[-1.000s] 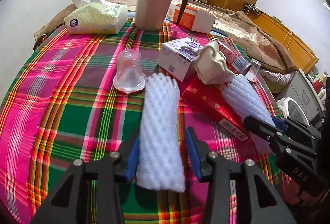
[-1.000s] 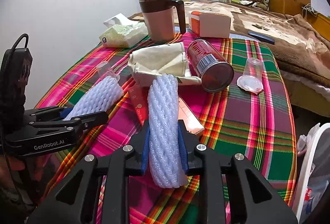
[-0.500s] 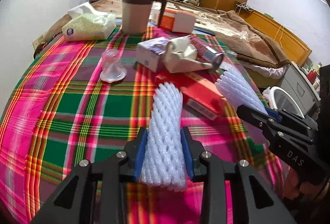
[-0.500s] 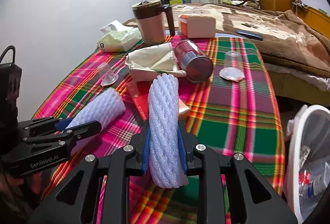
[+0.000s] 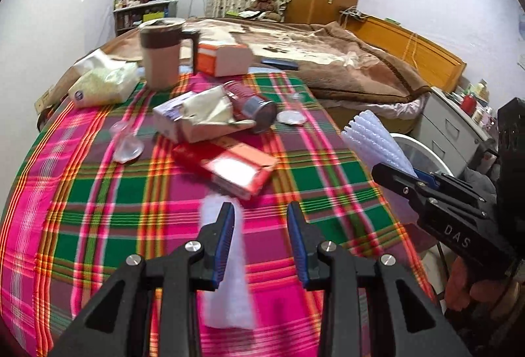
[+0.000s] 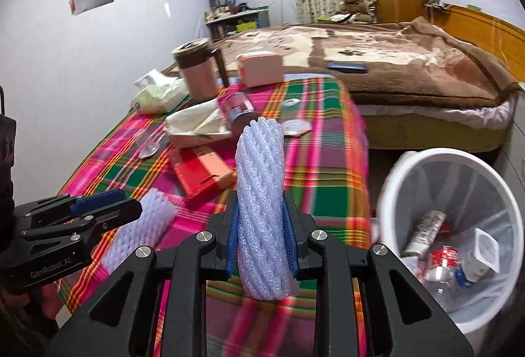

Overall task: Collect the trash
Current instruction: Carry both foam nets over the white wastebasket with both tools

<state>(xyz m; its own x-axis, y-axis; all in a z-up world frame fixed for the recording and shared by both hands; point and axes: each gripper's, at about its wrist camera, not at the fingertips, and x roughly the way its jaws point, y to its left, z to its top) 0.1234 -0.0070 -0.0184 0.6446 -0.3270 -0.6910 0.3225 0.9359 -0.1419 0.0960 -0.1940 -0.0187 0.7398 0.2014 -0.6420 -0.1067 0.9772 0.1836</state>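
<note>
My right gripper (image 6: 261, 222) is shut on a white foam net sleeve (image 6: 261, 192) and holds it above the table's near edge, left of the white trash bin (image 6: 407, 166). It also shows in the left wrist view (image 5: 377, 143). My left gripper (image 5: 261, 225) is open; a second foam net sleeve (image 5: 226, 298), blurred, lies by its left finger, free of the jaws. In the right wrist view that sleeve (image 6: 137, 235) lies on the plaid cloth (image 6: 321, 192) beside the left gripper.
On the cloth lie a red carton (image 5: 226, 163), a white box with crumpled paper (image 5: 197, 117), a red can (image 5: 252, 100), clear cups (image 5: 126, 143), a tissue pack (image 5: 101, 84) and a brown jug (image 5: 160, 51). The bin holds several bottles and wrappers. A bed (image 6: 393, 61) stands behind.
My left gripper has opened and its foam sleeve has dropped out toward the cloth. My right gripper, still holding its sleeve, has moved back and right toward the bin.
</note>
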